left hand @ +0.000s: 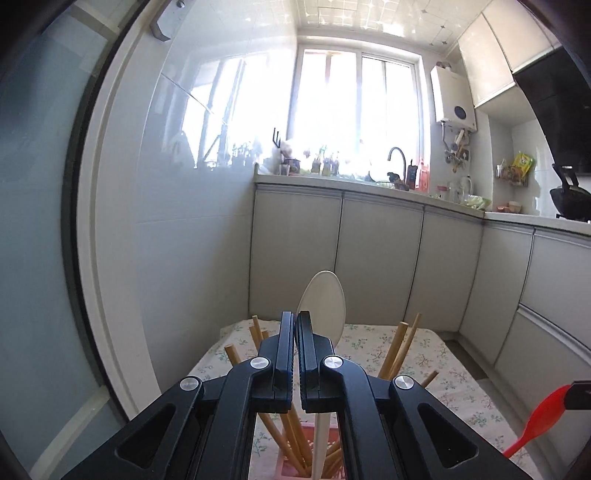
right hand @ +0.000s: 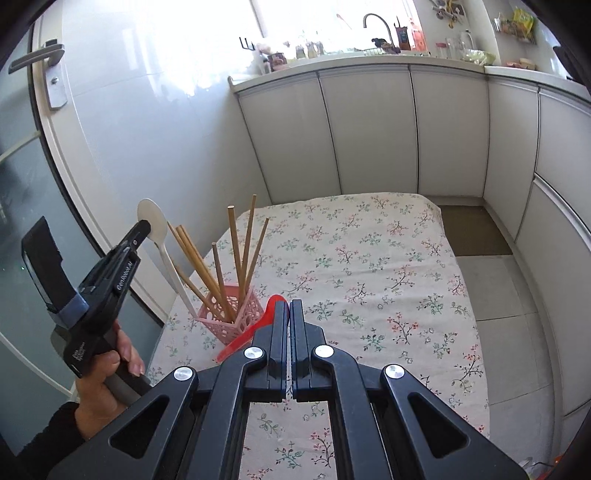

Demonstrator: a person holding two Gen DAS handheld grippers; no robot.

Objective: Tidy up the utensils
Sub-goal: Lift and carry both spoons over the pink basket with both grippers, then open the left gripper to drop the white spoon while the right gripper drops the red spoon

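A pink lattice utensil holder (right hand: 232,317) stands on the floral tablecloth (right hand: 369,266) at the table's left side, with several wooden chopsticks (right hand: 236,254) fanned out of it. My left gripper (left hand: 295,317) is shut on a white spoon (left hand: 325,299), bowl up, its handle reaching down into the holder (left hand: 295,467). The right wrist view shows that gripper (right hand: 144,225) pinching the white spoon (right hand: 155,221) near its bowl. My right gripper (right hand: 289,304) is shut on a red spoon (right hand: 251,336), held just right of the holder; it also shows in the left wrist view (left hand: 535,424).
The table stands in a kitchen corner by a glass door (right hand: 22,184) on the left. Grey cabinets (right hand: 369,129) and a cluttered counter with a sink tap (right hand: 376,18) run behind. A brown mat (right hand: 472,232) lies on the tiled floor to the right.
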